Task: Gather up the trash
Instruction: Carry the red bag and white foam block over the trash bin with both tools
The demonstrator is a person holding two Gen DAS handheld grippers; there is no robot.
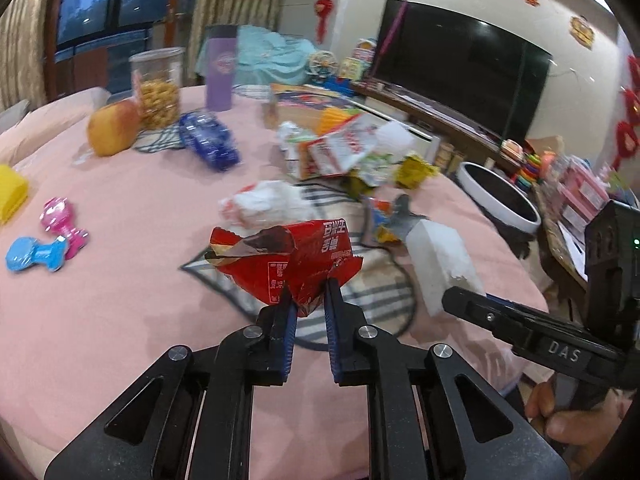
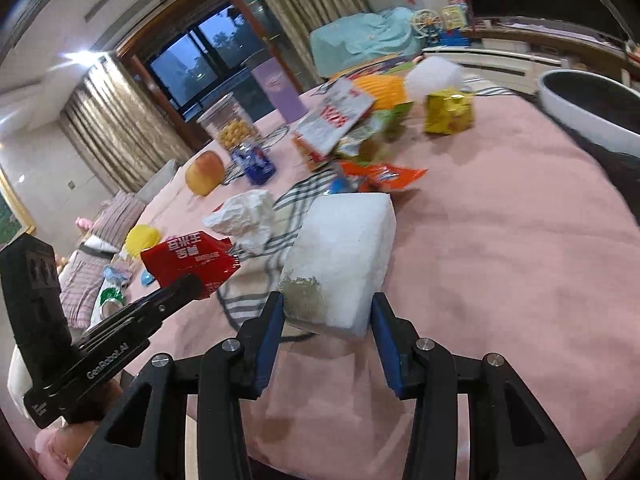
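My left gripper is shut on a crumpled red snack wrapper and holds it above the pink table; the wrapper also shows in the right wrist view. My right gripper is shut on a white foam block with a dirty greenish corner, also seen in the left wrist view. More trash lies beyond: a crumpled white tissue, a red-white packet, an orange wrapper and a yellow wrapper.
A white round bin stands off the table's right edge, also in the right wrist view. On the pink tablecloth are an apple, snack jar, purple bottle, blue packet and pink and blue toys.
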